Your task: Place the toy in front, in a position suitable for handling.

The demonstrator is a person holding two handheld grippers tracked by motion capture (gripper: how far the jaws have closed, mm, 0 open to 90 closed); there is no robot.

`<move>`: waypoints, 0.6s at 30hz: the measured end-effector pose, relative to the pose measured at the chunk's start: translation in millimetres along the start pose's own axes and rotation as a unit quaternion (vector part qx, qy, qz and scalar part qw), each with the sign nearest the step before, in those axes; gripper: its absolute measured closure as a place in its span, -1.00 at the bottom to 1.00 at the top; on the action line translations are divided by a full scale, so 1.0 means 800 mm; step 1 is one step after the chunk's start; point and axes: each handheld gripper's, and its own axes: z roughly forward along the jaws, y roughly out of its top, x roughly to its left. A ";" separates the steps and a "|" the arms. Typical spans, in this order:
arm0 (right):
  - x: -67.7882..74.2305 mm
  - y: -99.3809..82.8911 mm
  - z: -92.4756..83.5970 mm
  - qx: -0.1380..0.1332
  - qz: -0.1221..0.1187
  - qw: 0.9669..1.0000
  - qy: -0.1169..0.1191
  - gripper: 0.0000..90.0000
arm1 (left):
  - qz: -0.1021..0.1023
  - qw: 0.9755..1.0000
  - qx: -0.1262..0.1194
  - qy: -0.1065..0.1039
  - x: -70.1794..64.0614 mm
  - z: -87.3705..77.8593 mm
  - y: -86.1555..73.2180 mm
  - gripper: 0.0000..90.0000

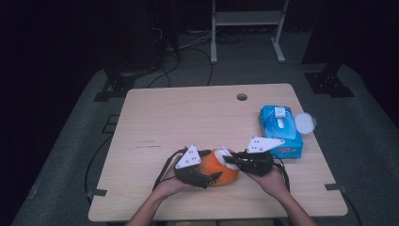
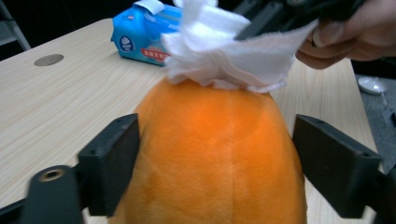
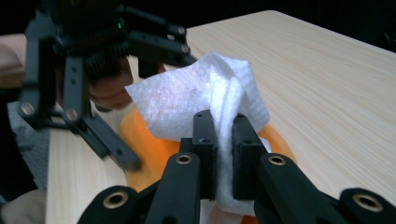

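Observation:
An orange plush fruit lies near the table's front edge. My left gripper stands open around it: in the left gripper view the two black jaws flank the plush at its sides without squeezing it. A crumpled white wipe rests on top of the plush. My right gripper is shut on that wipe, with the folded sheet pinched between its pads, and it comes in from the right. One finger of the left gripper reaches along the plush.
A blue pack of wipes lies at the right of the wooden table, its white lid flipped open over the edge. A round cable hole sits near the far edge. Dark stands and cables lie beyond.

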 end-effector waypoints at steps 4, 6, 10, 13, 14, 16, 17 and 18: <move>-0.007 -0.006 -0.005 0.001 0.005 1.000 -0.014 0.82 | -0.010 1.000 0.001 0.011 0.008 -0.009 0.000 -0.77; -0.014 -0.008 -0.009 0.000 0.014 1.000 -0.019 0.82 | -0.022 1.000 -0.001 0.001 0.012 -0.013 -0.003 -0.59; -0.011 -0.003 -0.015 -0.005 0.012 1.000 -0.028 0.82 | -0.014 1.000 0.003 0.002 0.008 -0.007 -0.003 -0.33; 0.005 0.008 -0.013 -0.016 -0.009 1.000 -0.011 0.82 | -0.008 1.000 0.003 0.002 0.001 -0.003 -0.002 -0.32; 0.010 0.010 -0.011 -0.013 -0.018 1.000 -0.008 0.82 | -0.003 1.000 0.007 0.002 0.000 -0.003 -0.001 -0.31; 0.014 0.011 -0.006 -0.002 -0.031 0.999 -0.011 0.82 | -0.001 1.000 0.010 0.003 0.000 -0.005 -0.003 -0.30; 0.010 0.010 -0.006 0.001 -0.027 1.000 -0.008 0.82 | -0.005 1.000 0.008 0.000 0.001 -0.005 -0.004 -0.30; 0.004 0.008 -0.008 0.005 -0.018 1.000 -0.009 0.82 | -0.008 1.000 0.007 0.001 0.001 -0.005 -0.005 -0.29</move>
